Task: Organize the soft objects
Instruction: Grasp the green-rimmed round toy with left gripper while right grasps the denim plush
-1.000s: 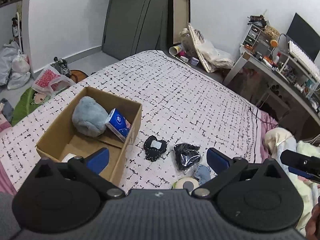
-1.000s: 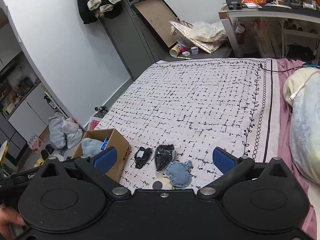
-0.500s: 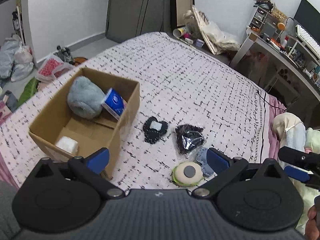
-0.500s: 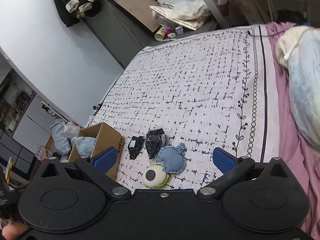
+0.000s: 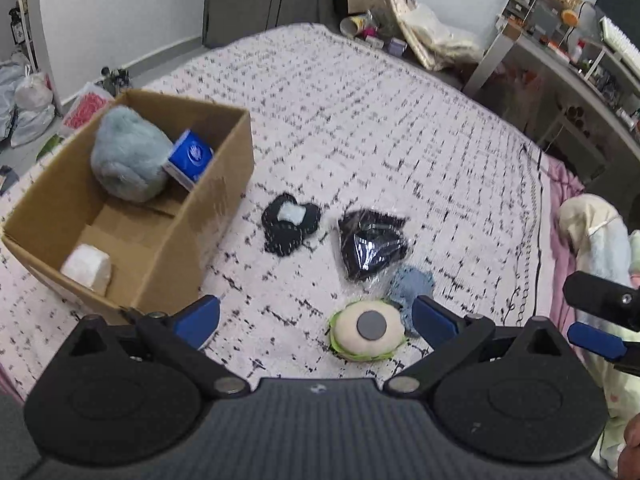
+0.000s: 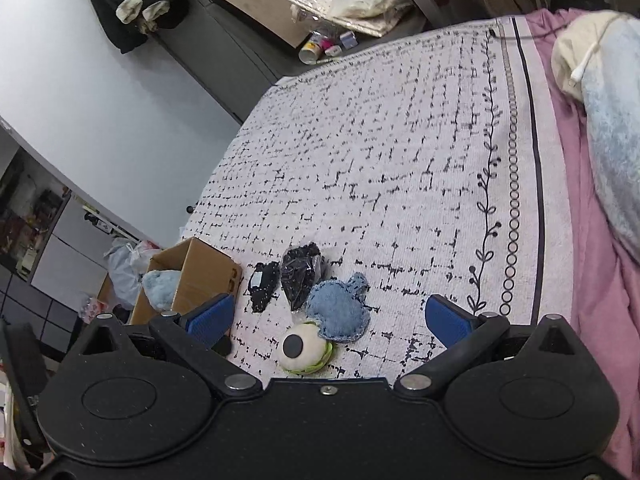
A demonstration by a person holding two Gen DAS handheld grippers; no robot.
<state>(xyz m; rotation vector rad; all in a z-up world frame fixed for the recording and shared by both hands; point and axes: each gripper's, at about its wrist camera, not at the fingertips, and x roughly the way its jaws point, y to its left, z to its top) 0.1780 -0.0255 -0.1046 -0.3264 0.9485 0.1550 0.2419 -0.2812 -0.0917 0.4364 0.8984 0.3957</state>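
Left gripper (image 5: pixel 316 318) and right gripper (image 6: pixel 330 316): jaws spread wide, both empty, above the bedspread (image 6: pixel 380 168). Round cream plush (image 5: pixel 366 334), denim-blue piece (image 6: pixel 338 312), bagged black item (image 5: pixel 370 244) and black pad (image 5: pixel 290 224) lie clustered beside the cardboard box (image 5: pixel 218 196), likely awaiting packing.
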